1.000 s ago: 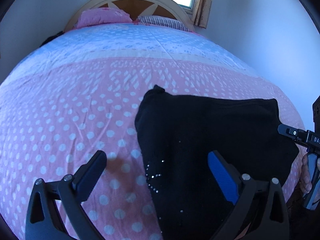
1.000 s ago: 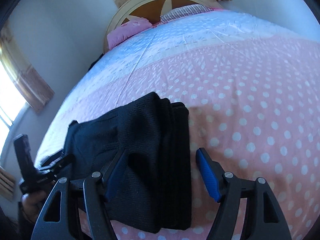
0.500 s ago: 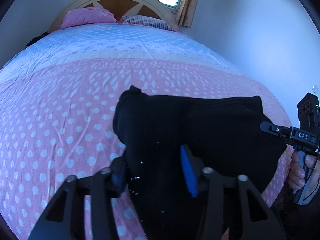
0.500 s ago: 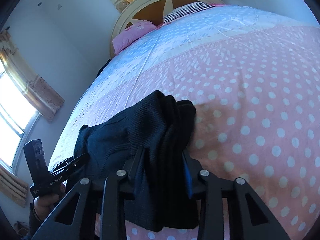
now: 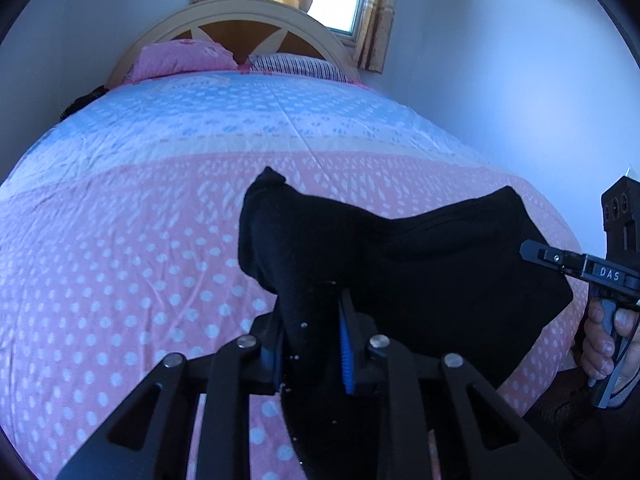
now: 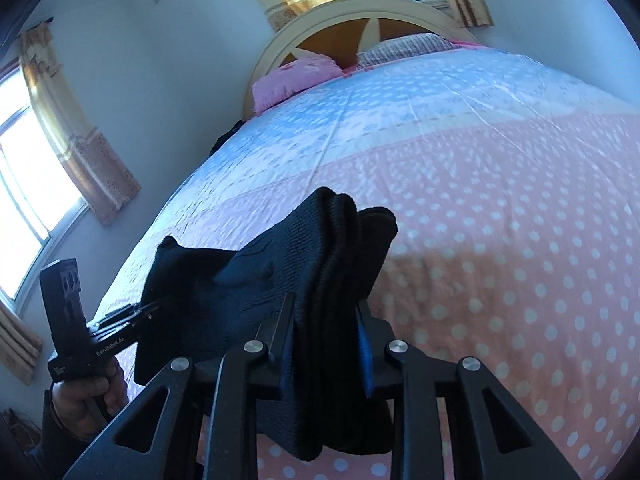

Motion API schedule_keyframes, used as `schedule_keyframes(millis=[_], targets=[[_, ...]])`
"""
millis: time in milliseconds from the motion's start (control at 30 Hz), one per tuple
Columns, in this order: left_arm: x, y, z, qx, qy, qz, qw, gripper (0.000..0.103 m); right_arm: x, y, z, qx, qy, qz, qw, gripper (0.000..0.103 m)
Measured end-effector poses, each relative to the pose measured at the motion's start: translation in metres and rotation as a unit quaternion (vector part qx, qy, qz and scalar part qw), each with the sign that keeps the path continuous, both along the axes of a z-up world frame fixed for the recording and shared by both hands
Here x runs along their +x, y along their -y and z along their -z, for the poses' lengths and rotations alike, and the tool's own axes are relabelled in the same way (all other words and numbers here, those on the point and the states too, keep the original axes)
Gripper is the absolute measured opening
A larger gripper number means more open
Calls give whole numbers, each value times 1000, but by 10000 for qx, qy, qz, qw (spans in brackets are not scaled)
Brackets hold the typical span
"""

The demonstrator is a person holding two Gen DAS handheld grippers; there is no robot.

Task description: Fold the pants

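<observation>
The black knit pants are folded into a thick, many-layered bundle and held up off the pink polka-dot bedspread, at the foot end of the bed, far from the pillows. One end of the bundle is pinched between the left tongs, the other end, showing stacked ribbed edges, between the right tongs. Between the two grips the cloth sags in a shallow curve. Small pale specks dot the fabric near the left grip. A loose corner sticks up toward the headboard.
</observation>
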State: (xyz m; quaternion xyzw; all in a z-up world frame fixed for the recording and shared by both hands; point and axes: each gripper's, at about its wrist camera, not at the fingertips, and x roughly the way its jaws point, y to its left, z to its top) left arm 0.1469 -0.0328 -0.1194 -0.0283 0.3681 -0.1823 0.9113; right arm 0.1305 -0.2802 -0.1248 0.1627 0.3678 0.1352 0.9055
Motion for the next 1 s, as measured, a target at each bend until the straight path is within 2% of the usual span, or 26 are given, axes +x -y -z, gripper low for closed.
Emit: schedule_keyframes(millis=[200, 400, 733, 1000], targets=[[-8, -25, -24, 59, 225, -237, 9994, 22, 18, -22, -16, -17, 61, -283, 9996, 26], [-11, -62, -35, 240, 363, -618, 9971, 22, 50, -63, -32, -15, 168, -713, 9973, 26], [-13, -123, -30, 537, 348, -1242, 9902, 22, 96, -152, -37, -145, 168, -1450, 9892, 26], [-24, -164, -23, 558, 302, -1592, 9852, 22, 124, -206, -28, -153, 56, -1805, 9834, 26]])
